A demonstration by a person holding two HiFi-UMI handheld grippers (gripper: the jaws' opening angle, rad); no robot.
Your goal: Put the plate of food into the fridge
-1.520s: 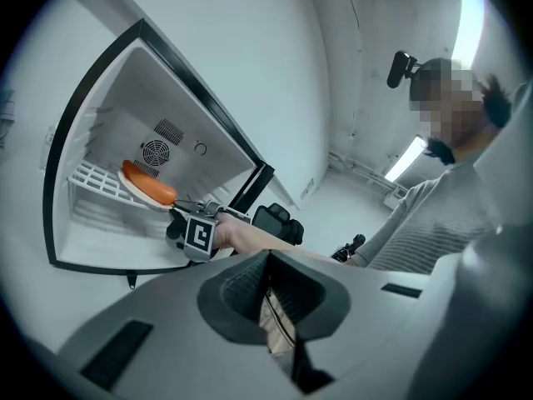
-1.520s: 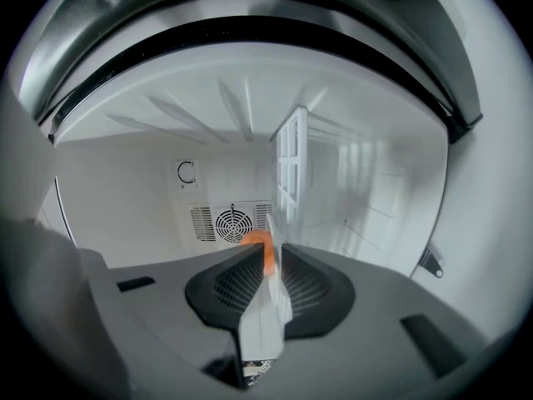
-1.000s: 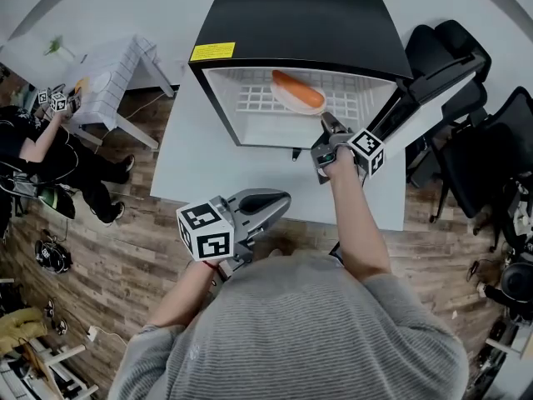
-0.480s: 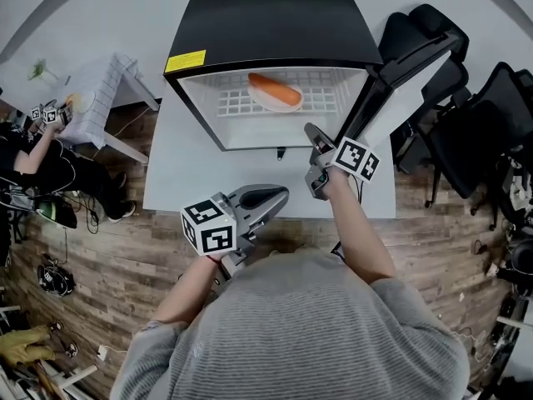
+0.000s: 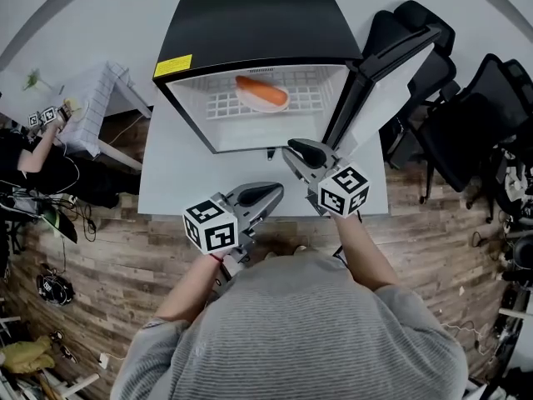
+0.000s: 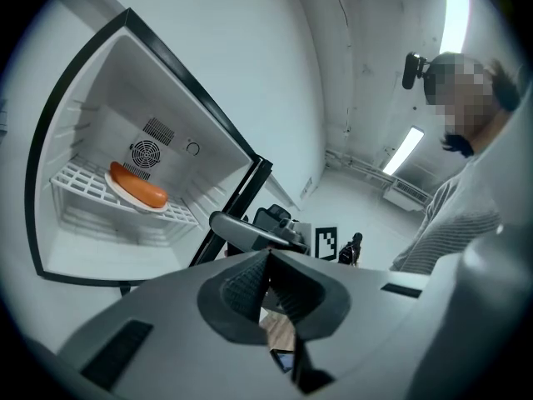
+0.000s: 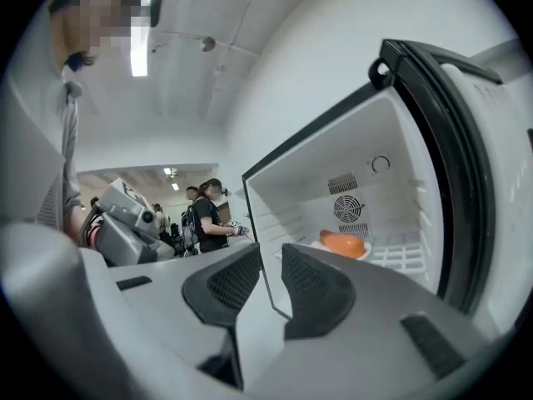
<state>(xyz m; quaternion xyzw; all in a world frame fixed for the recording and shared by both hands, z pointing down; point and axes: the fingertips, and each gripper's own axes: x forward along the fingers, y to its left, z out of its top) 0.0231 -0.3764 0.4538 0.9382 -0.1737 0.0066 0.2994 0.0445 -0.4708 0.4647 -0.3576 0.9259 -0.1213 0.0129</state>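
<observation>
- A small fridge (image 5: pixel 258 23) with a black top and a white inside stands open on a white table (image 5: pixel 179 182). Its door (image 5: pixel 385 82) is swung wide out to the right.
- The white oval plate (image 5: pixel 260 106) with the long orange, sausage-shaped food (image 5: pixel 261 91) sits inside on the white wire shelf (image 5: pixel 312 97). It is towards the back, below the small round fan (image 6: pixel 143 153) in the rear wall, and nothing grips it.
- From both tools the plate lies straight ahead and deeper in, well apart from either.
- The long axis of the food runs across the opening, side to side with a slight slant, rather than pointing out at the person.
- The left gripper (image 5: pixel 271 192) hangs near the table's front edge. Its jaws are pressed together with nothing between them.
- The right gripper (image 5: pixel 296 147) is over the table just before the fridge mouth. Its jaws stand a narrow slit apart and are empty; through the slit I see only the edge of the fridge's side wall.
- To my eye the plate is already where the task wants it, so what is left is probably the door.
- The door lies to the right of the right gripper and near it, with its free edge further out to the right. The left gripper is on the other side and further off.
- I judge the right hand to be the nearer one for shutting the door, and the push would have to sweep leftward across the opening.
</observation>
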